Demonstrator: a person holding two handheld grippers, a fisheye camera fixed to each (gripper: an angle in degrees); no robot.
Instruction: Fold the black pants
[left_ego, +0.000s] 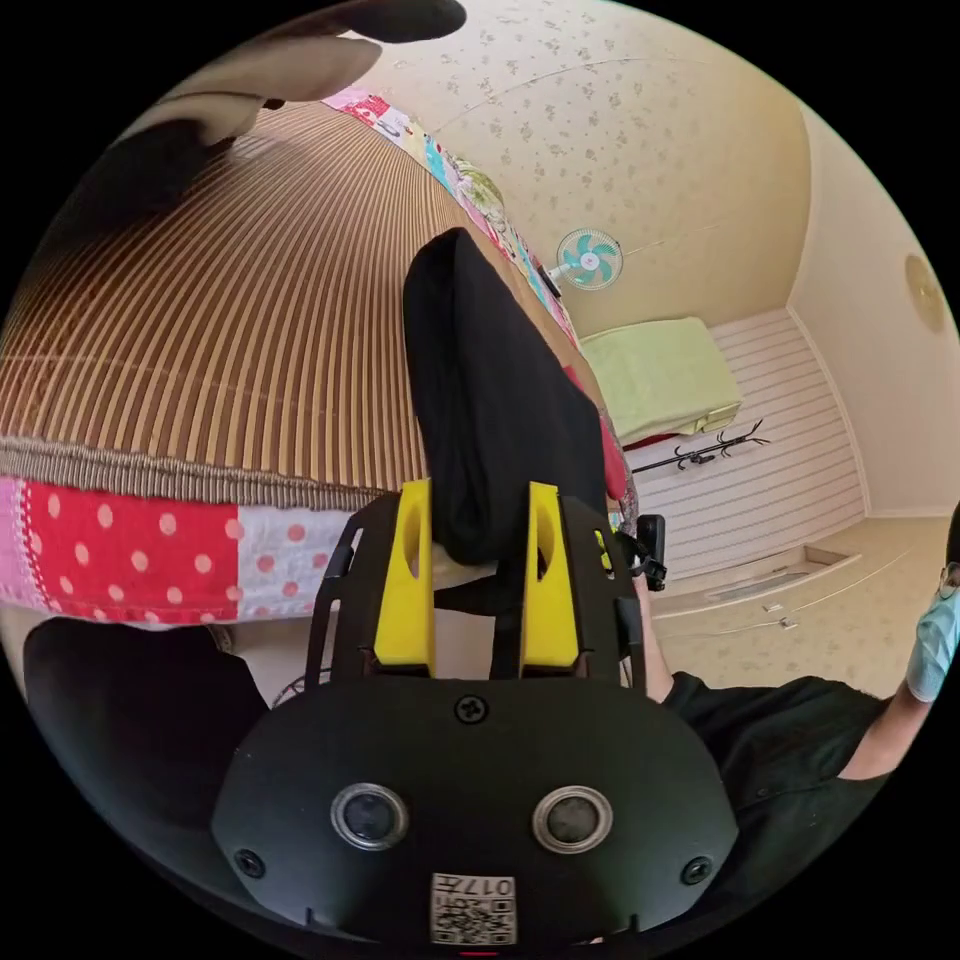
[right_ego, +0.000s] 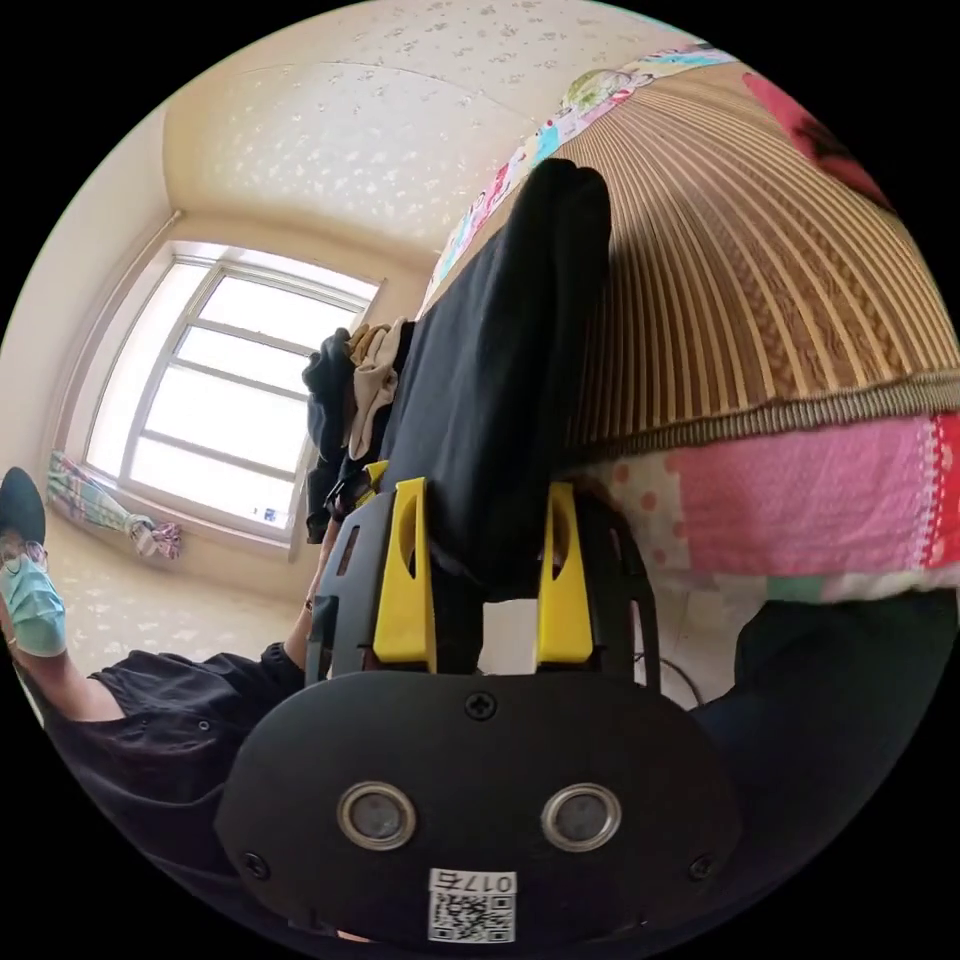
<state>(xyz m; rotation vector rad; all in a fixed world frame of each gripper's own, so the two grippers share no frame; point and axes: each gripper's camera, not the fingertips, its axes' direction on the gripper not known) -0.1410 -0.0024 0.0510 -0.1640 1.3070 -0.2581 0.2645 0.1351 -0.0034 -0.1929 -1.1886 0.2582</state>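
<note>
The black pants (left_ego: 490, 400) are lifted off the striped bamboo mat (left_ego: 230, 330) and hang as a taut band between the two grippers. In the left gripper view my left gripper (left_ego: 478, 520) has its yellow jaws closed on one end of the black cloth. In the right gripper view my right gripper (right_ego: 488, 520) is shut on the other end of the pants (right_ego: 500, 380), whose fabric runs up and away over the mat (right_ego: 760, 290). The other gripper's black body (left_ego: 648, 545) peeks out past the pants in the left gripper view.
A patchwork quilt (left_ego: 130, 550) edges the mat. A pile of clothes (right_ego: 355, 400) lies near the window (right_ego: 220, 390). A small fan (left_ego: 590, 258), a green-covered piece (left_ego: 660, 375) and a coat rack (left_ego: 715, 450) stand along the wall. The person's dark sleeve (left_ego: 790, 740) is close by.
</note>
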